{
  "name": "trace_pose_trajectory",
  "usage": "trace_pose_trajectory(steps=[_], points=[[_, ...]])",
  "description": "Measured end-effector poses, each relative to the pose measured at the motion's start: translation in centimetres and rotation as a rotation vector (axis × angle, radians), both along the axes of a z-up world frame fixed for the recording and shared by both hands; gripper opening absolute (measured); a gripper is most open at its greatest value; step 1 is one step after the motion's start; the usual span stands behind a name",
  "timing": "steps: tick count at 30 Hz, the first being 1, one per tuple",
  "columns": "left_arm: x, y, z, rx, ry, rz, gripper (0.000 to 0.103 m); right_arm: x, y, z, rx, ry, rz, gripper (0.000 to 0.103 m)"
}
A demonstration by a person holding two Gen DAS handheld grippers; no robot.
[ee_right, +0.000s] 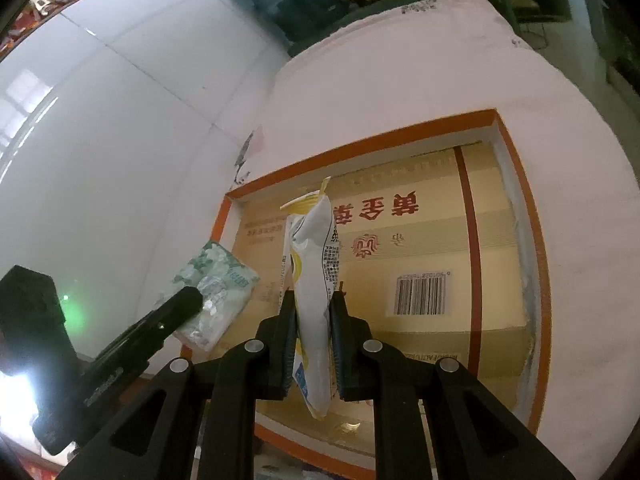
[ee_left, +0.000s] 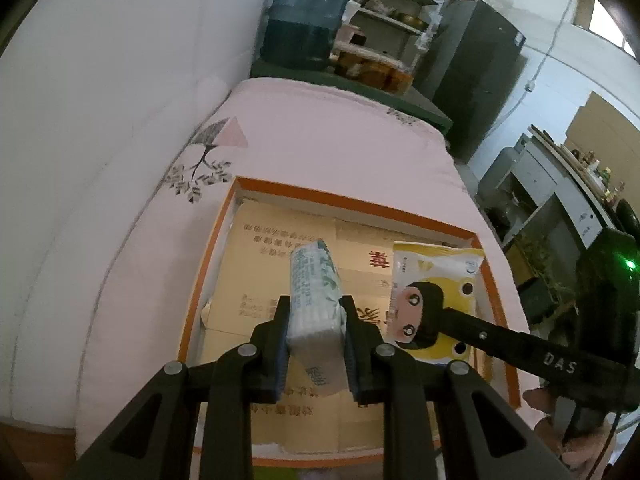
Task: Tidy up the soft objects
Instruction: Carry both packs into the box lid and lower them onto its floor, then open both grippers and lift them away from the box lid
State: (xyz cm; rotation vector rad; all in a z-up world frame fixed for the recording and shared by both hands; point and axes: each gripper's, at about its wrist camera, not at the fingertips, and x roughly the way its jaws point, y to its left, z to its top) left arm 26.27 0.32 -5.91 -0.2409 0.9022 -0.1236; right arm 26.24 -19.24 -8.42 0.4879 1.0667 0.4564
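Both packs hang over the orange-rimmed box, directly above its cardboard floor. The left gripper is clenched on the green tissue pack, long axis pointing toward the far rim; the right gripper is clamped on the yellow pouch, edge-up nearer the right rim.

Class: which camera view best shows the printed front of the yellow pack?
The left wrist view: the yellow pack faces it, showing its cartoon front beside the right gripper. The right wrist view shows that pack edge-on, clamped between its fingers.
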Motion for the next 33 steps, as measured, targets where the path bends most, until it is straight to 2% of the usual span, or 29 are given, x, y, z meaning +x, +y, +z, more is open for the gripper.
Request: trace_pose_trajectory(steps=[11,14,16,18,19,20,23,25,33], points=[[1.2,0.3,-1.6,-0.034,0.029,0.011,0.023,1.4,0.0,-2.2,0.013,0.040,0.010,0.016],[1.5,0.5,-2.1,-0.066,0.056,0.005,0.024,1.4,-0.1,-2.3,0.015,0.044,0.011,0.018],[1.6,0.8,-2.5,-0.086,0.078,0.013,0.028,1.4,-0.1,-2.4,0.019,0.050,0.008,0.020],[1.7,0.8,-2.7,-0.099,0.091,0.004,0.045,1.5,-0.2,-2.6,0.021,0.054,-0.001,0.028],[1.7,0.8,-2.7,-0.109,0.097,-0.009,0.050,1.4,-0.3,-2.5,0.015,0.057,-0.010,0.032],[1.7,0.8,-2.7,-0.111,0.101,-0.013,0.058,1.3,-0.3,-2.5,0.012,0.060,-0.014,0.032],[1.1,0.5,-2.1,-0.096,0.075,-0.019,0.062,0.8,-0.5,-2.1,0.001,0.052,-0.021,0.036],[0.7,0.4,-1.4,-0.085,0.048,-0.022,0.062,0.3,-0.5,-1.5,-0.025,0.032,-0.030,0.049],[-1.6,0.8,1.5,-0.050,-0.074,-0.025,0.064,-2.2,-0.8,1.9,-0.104,-0.059,-0.063,0.050]])
